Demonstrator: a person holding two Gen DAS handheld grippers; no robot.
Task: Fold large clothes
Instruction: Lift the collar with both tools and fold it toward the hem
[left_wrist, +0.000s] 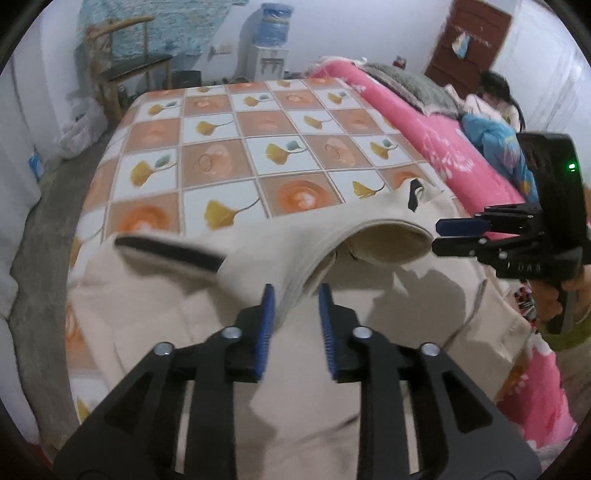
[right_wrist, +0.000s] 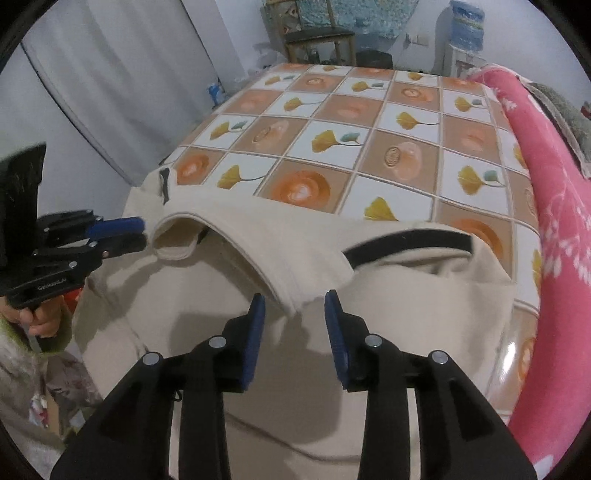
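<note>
Working on the beige garment (left_wrist: 147, 302), spread over the near end of the bed (left_wrist: 221, 147), alongside the pink blanket (left_wrist: 424, 140). Judging the step as lifting the near hem (left_wrist: 388, 225) to carry it over for a first fold.

Straddling that raised hem with the left gripper (left_wrist: 295, 295) on the stretch farther from the pink blanket, fingers (left_wrist: 266, 321) standing apart, cloth lying against one pad with a gap showing at the other. Straddling it likewise with the right gripper (right_wrist: 294, 299) on the stretch nearer the pink blanket, fingers (right_wrist: 334, 321) also apart, a point of fabric sitting between them without visibly touching either. Arching up between the two, yet not plainly pinched by either.

Doing it well probably meaning:
- closing both pairs fully on the hem before moving, taking every layer deep between the pads rather than at the tips;
- keeping the two at matching height and pulling gently apart, removing the sag in the middle;
- carrying the edge away from the body in line with the pink blanket's border, keeping the fold square;
- watching the black strip (left_wrist: 170, 251), avoiding bunching beneath it.
</note>
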